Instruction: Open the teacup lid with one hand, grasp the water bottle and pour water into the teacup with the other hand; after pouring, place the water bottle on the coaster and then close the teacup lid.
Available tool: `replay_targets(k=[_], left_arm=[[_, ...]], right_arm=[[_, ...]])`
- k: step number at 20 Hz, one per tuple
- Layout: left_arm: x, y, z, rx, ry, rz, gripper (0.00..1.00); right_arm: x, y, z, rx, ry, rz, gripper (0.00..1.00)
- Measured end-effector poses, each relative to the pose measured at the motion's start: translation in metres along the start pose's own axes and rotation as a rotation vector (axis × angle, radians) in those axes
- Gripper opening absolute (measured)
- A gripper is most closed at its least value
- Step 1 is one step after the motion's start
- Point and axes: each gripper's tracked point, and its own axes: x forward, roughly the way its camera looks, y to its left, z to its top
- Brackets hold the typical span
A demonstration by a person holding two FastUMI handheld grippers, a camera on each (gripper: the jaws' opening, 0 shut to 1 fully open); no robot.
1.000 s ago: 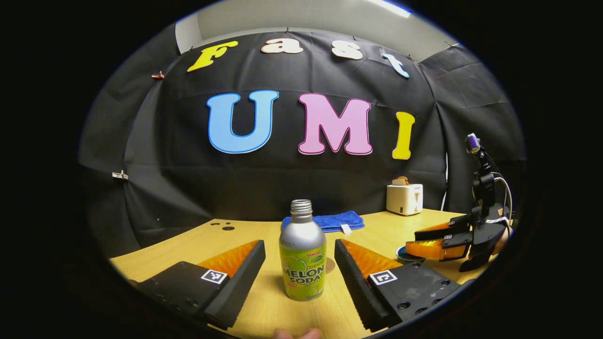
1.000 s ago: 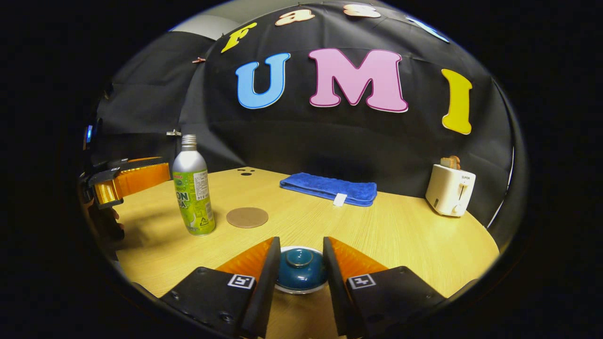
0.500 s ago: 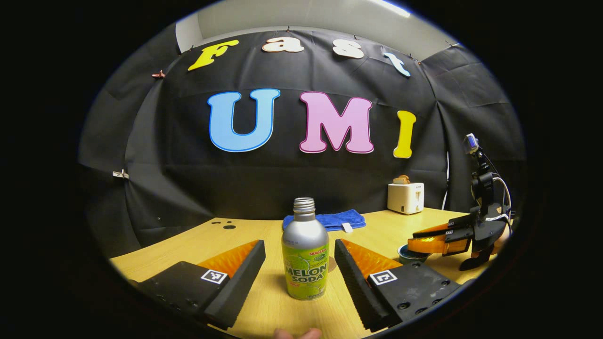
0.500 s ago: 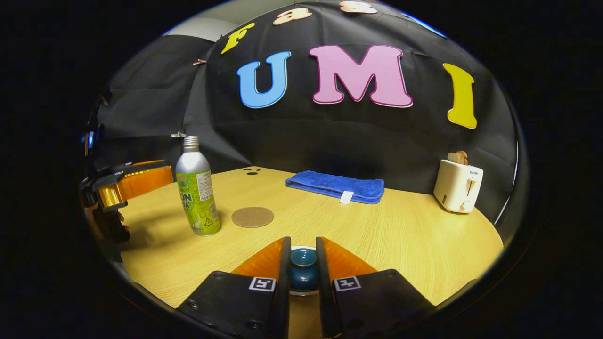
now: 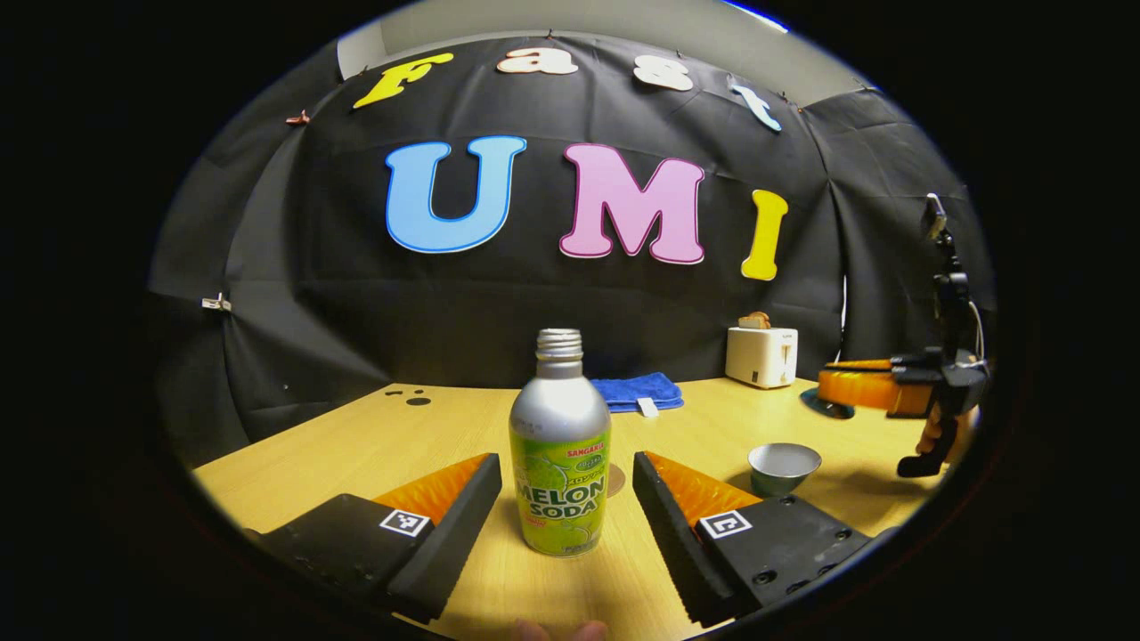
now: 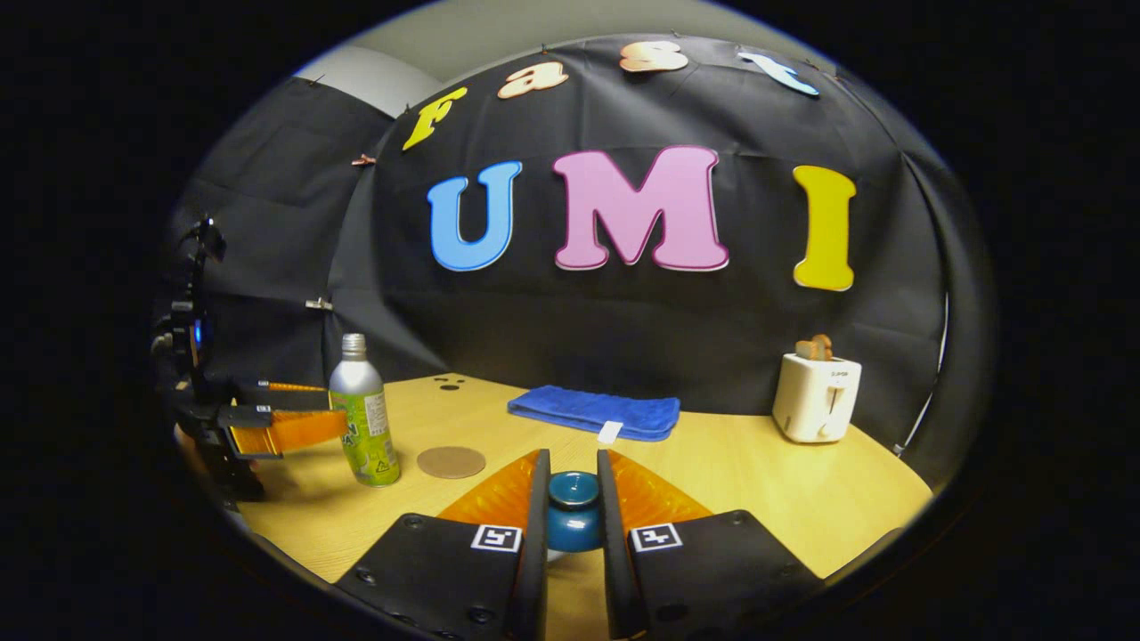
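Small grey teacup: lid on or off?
Off. The small grey teacup sits open-topped on the table; the right gripper holds its blue lid raised.

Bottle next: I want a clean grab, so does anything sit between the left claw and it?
Nothing visible. The bottle stands upright between the open left claw's fingers, and the coaster lies behind it.

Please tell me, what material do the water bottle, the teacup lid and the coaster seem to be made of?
Water bottle: likely aluminium, with a matte silver shoulder, a threaded neck and a glossy printed green label.
Teacup lid: probably glazed ceramic, teal with a smooth sheen, held between the right gripper's fingers.
Coaster: a thin, dull brown disc, perhaps cork or wood; I cannot tell which.
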Motion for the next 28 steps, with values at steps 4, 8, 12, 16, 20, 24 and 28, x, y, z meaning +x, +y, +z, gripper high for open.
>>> replay_targets(k=[4,8,12,16,20,24,28], left_arm=[[0.022,0.005,-0.012,-0.019,0.036,0.024,0.94],[0.033,0.002,-0.012,-0.003,0.043,0.033,0.9],[0.035,-0.004,-0.009,0.041,0.039,0.019,0.81],[0.027,-0.011,0.022,0.319,-0.042,0.071,0.81],[0.03,-0.032,0.039,0.755,-0.081,0.141,0.8],[0.039,-0.067,0.024,0.992,-0.036,0.055,0.79],[0.045,-0.078,0.015,1.261,-0.009,0.023,0.79]], right_arm=[[-0.009,-0.032,0.008,0.001,-0.002,-0.055,0.3],[-0.011,-0.042,0.005,0.009,0.012,-0.066,0.3],[-0.013,-0.047,0.006,-0.002,0.013,-0.075,0.3],[-0.017,-0.06,0.008,0.005,0.012,-0.106,0.3],[-0.02,-0.075,0.008,-0.01,0.012,-0.142,0.3],[-0.022,-0.083,0.007,-0.004,0.015,-0.159,0.3],[-0.023,-0.088,0.008,0.003,0.016,-0.162,0.3]])
